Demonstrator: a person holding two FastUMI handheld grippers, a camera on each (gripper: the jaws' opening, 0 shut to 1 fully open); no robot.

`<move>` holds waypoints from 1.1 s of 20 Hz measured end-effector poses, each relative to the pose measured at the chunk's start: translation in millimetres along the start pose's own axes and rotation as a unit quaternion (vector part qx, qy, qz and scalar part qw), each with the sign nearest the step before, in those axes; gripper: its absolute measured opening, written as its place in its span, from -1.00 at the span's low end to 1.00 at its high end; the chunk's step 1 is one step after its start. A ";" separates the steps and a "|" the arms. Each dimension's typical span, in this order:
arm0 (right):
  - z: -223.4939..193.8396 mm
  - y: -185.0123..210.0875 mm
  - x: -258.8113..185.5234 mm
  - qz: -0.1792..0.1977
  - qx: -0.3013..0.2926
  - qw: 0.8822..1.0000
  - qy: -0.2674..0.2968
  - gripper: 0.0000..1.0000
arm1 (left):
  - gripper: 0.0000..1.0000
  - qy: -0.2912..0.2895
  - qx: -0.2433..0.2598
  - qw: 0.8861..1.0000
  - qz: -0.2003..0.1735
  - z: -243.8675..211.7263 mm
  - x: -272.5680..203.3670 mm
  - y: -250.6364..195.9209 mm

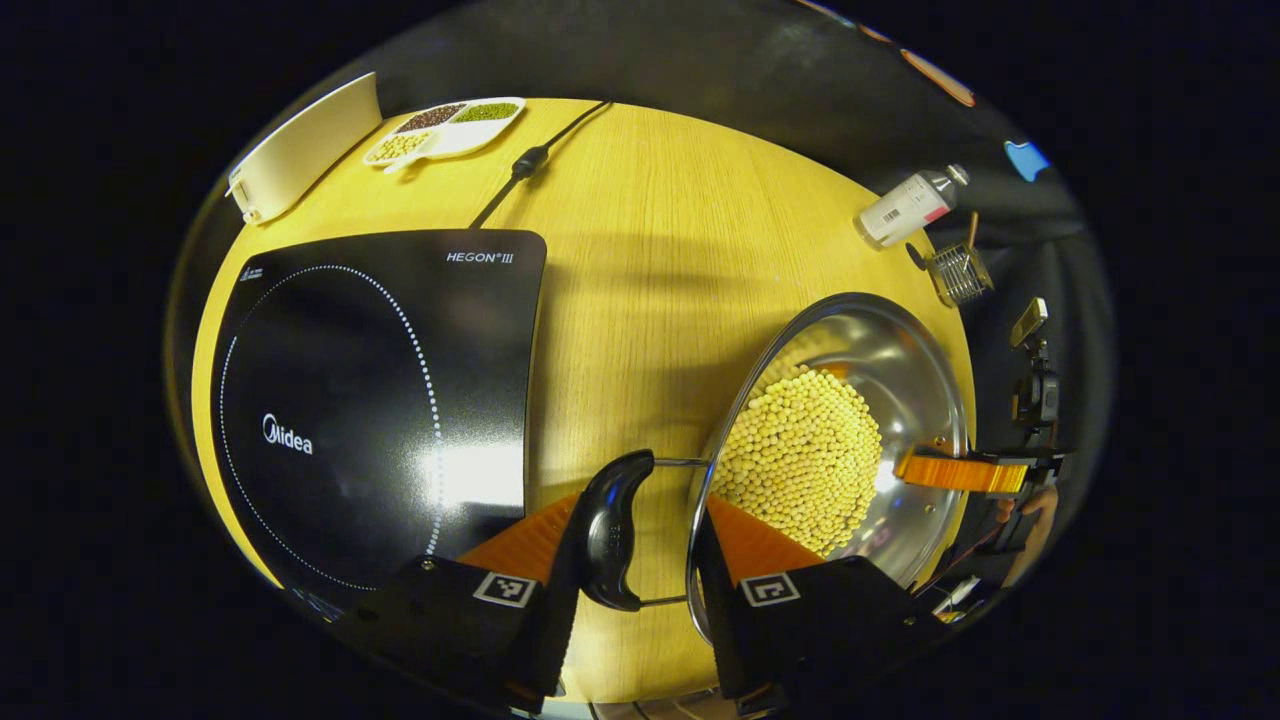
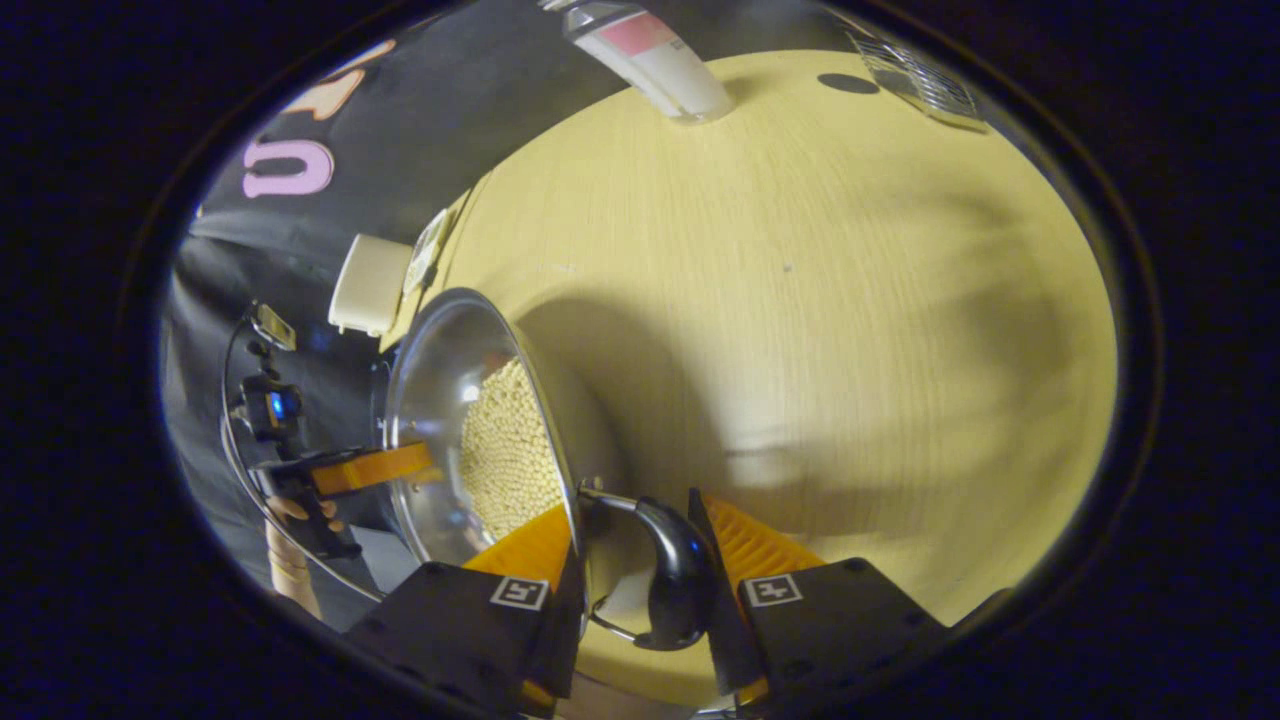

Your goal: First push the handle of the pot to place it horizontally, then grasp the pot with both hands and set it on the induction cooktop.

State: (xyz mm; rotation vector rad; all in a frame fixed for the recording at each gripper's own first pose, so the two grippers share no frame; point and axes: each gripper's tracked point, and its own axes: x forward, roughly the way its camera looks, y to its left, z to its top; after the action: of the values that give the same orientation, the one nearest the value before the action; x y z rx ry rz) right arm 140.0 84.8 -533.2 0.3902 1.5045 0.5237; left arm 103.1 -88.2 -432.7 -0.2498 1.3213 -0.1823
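One table (image 1: 640, 230), wood top, wide bare strip down the middle between cooktop and pot. One black induction cooktop (image 1: 370, 400) on its left part in the left gripper view, its near corner just beside the left gripper. One steel pot (image 1: 900, 370) with yellow beans (image 1: 800, 460) inside, well apart from the cooktop and close to the table's right edge there.

Two black side handles on the pot, one per gripper. Left gripper (image 1: 625, 545): fingers spread about as wide as the handle (image 1: 612, 530), which sits between them against the left finger; right finger lies at the pot rim. Firm clamp? Can't tell. Right gripper (image 2: 640, 560): the other handle (image 2: 675, 580) sits between its fingers, touching the right one, left finger at the pot wall. Looks closed in on it, but contact on both sides is unclear.

Smaller stuff along the far edge: one white board (image 1: 300, 150), one divided dish of beans (image 1: 445, 128), one power cord (image 1: 530, 160), one bottle lying down (image 1: 908, 205), one small wire basket (image 1: 960, 275).
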 end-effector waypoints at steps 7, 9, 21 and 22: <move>4.6 4.5 -10.9 0.010 -0.008 1.000 -0.019 0.07 | 0.14 0.000 -0.013 1.000 -0.003 -3.7 -1.6 0.0; 5.5 4.1 -10.8 0.013 -0.007 1.000 -0.020 0.07 | 0.18 0.000 -0.008 1.000 -0.005 -1.3 -5.6 2.4; -0.2 1.8 -2.8 0.019 -0.005 1.000 -0.022 0.07 | 0.13 -0.004 0.004 1.000 0.003 7.3 -10.7 2.6; -0.8 1.9 -2.8 0.019 -0.007 1.000 -0.023 0.07 | 0.14 -0.005 0.005 1.000 0.004 7.7 -11.2 3.1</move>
State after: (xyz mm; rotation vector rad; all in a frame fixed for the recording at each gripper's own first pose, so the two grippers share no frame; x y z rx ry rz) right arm 139.1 84.7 -529.9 0.4186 1.4515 0.5514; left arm 107.9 -81.6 -421.4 -0.2366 1.3101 -0.1813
